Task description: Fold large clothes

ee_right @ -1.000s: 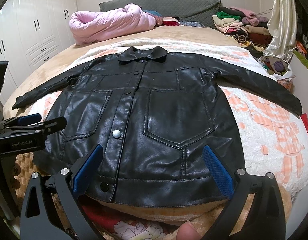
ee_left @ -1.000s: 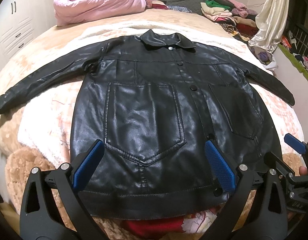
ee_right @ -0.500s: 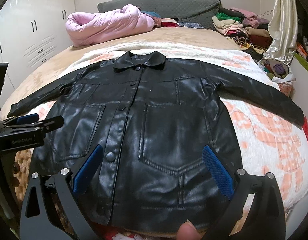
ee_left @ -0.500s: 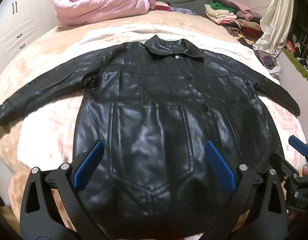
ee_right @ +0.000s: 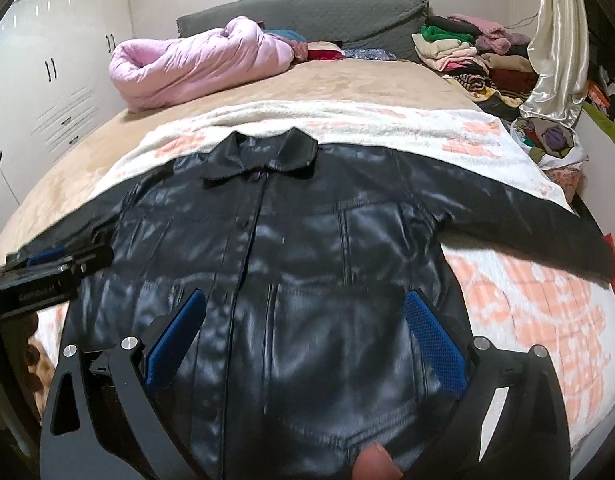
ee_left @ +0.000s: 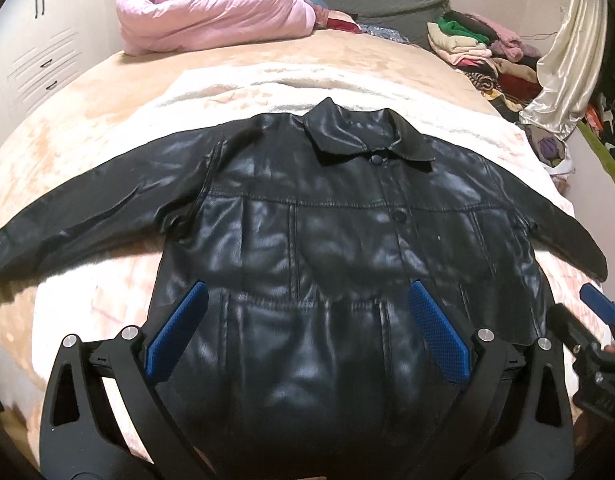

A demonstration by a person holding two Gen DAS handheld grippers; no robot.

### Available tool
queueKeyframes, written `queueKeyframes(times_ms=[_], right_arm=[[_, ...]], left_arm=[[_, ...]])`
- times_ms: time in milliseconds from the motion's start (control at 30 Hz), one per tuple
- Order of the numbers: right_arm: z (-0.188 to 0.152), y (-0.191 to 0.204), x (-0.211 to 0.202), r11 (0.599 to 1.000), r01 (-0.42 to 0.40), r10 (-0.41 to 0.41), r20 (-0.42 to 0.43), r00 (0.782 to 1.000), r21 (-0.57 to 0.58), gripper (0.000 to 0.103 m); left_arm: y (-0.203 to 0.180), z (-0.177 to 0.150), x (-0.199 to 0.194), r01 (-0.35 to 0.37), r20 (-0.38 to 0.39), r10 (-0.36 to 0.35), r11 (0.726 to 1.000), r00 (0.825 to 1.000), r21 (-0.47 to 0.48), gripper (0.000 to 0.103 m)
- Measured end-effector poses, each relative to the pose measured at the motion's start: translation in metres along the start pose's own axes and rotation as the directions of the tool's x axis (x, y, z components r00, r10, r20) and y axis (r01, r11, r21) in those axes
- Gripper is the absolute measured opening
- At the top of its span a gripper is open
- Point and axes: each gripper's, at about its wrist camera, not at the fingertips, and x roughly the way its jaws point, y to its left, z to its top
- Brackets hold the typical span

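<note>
A black leather jacket (ee_left: 339, 240) lies front-up and buttoned on the bed, collar at the far end, both sleeves spread out sideways. It also shows in the right wrist view (ee_right: 307, 264). My left gripper (ee_left: 305, 316) is open and empty, hovering over the jacket's lower left half. My right gripper (ee_right: 303, 320) is open and empty over the lower right half. The jacket's hem is hidden below both grippers. Each gripper shows at the edge of the other's view.
A white and peach blanket (ee_left: 107, 280) covers the tan bed (ee_right: 347, 80). A pink quilt (ee_left: 211, 16) lies at the far left by the grey headboard (ee_right: 327, 12). Stacked clothes (ee_right: 467, 56) and a curtain (ee_right: 559, 40) are at the far right. White wardrobes (ee_right: 47, 72) stand left.
Both grippers have moved forward over the jacket toward the collar. The hem and the red cloth below it have dropped out of view. Both grippers stay open.
</note>
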Motion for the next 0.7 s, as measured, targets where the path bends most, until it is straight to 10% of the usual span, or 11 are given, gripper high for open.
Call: queueKeyframes(times_ms=[700], right_arm=[[0.084,-0.091,0.051,0.977,0.093,-0.099,0.017,0.995,0.194,0.099]], left_arm=[[-0.078,0.068,0.057,0.078,-0.065,-0.074,0.995,0.995,0.059,0.094]])
